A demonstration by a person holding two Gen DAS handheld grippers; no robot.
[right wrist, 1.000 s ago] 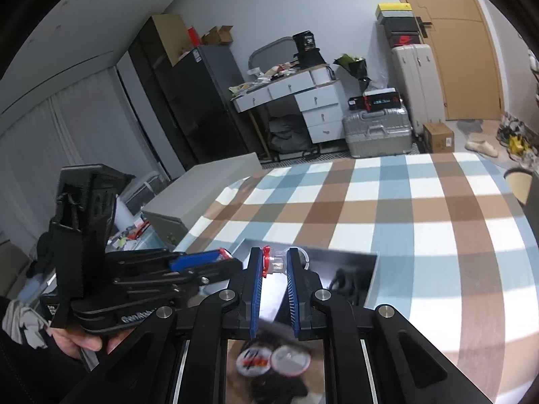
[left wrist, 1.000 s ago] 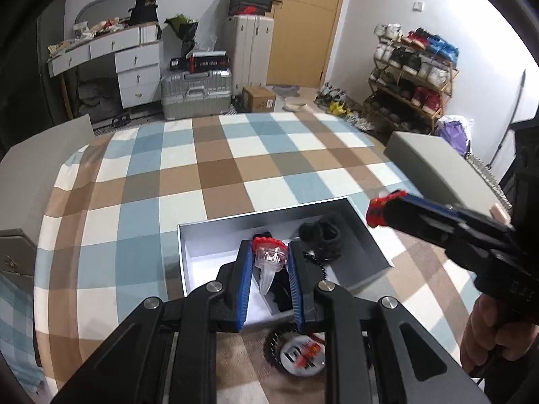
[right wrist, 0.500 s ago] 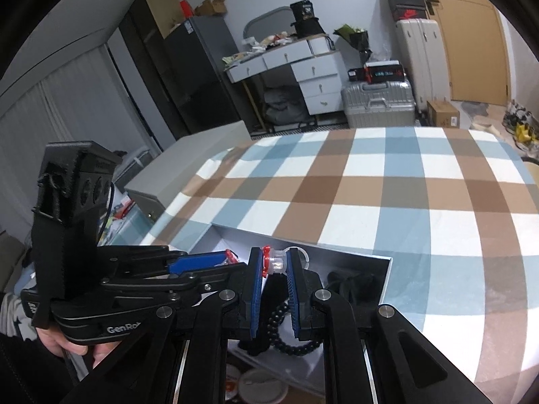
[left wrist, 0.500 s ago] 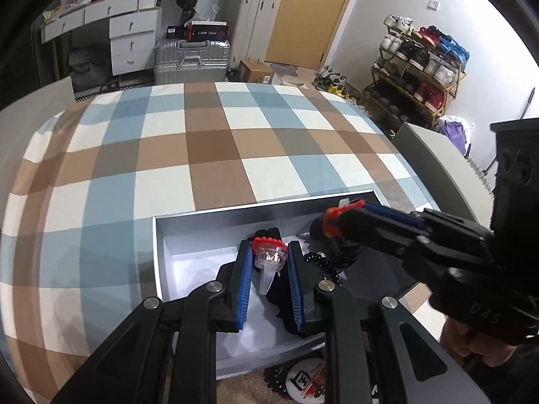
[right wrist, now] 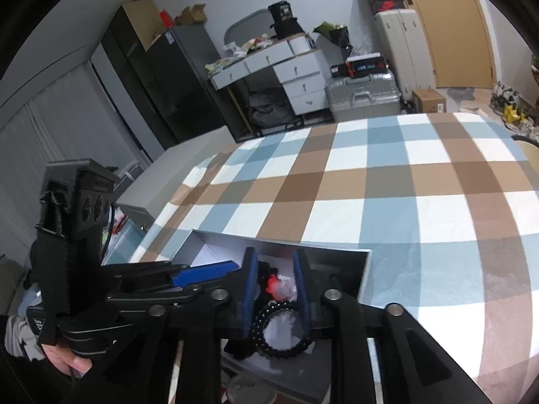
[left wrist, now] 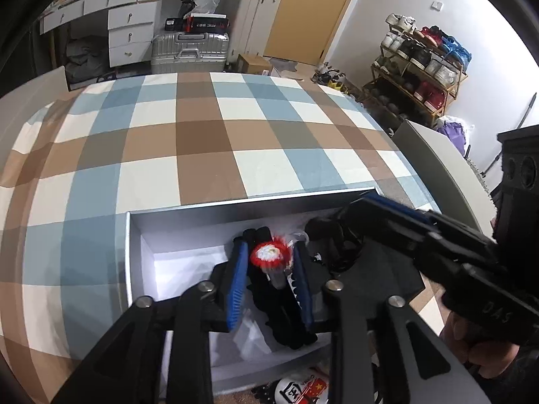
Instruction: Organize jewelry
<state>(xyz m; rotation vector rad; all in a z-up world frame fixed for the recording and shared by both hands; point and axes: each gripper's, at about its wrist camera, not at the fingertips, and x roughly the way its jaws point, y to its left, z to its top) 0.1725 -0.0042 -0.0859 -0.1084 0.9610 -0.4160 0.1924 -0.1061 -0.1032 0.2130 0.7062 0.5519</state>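
Observation:
A grey box (left wrist: 128, 256) with a white lining lies on the plaid table. My left gripper (left wrist: 269, 281) reaches down into it. Its jaws are opening, and a small clear piece with a red frilled top (left wrist: 269, 254) sits tilted between the blue pads, clear of both. My right gripper (right wrist: 276, 281) is also inside the box (right wrist: 283, 245) with its jaws opening. A black bead bracelet (right wrist: 266, 314) lies on the lining under its fingers, no longer pinched. In the left wrist view the right gripper (left wrist: 357, 207) comes in from the right. In the right wrist view the left gripper (right wrist: 232, 271) comes in from the left.
A dark bundle of black pieces (left wrist: 331, 235) lies in the box's right part. Round badges (left wrist: 296, 390) rest on the table by the box's near wall. A grey seat (left wrist: 434, 161) stands past the table's right edge. The plaid tablecloth (left wrist: 202, 134) stretches beyond the box.
Both grippers sank into the box. The left jaws widened and the red-topped piece tipped over between them. The right jaws parted, and the hanging bracelet now lies in the box.

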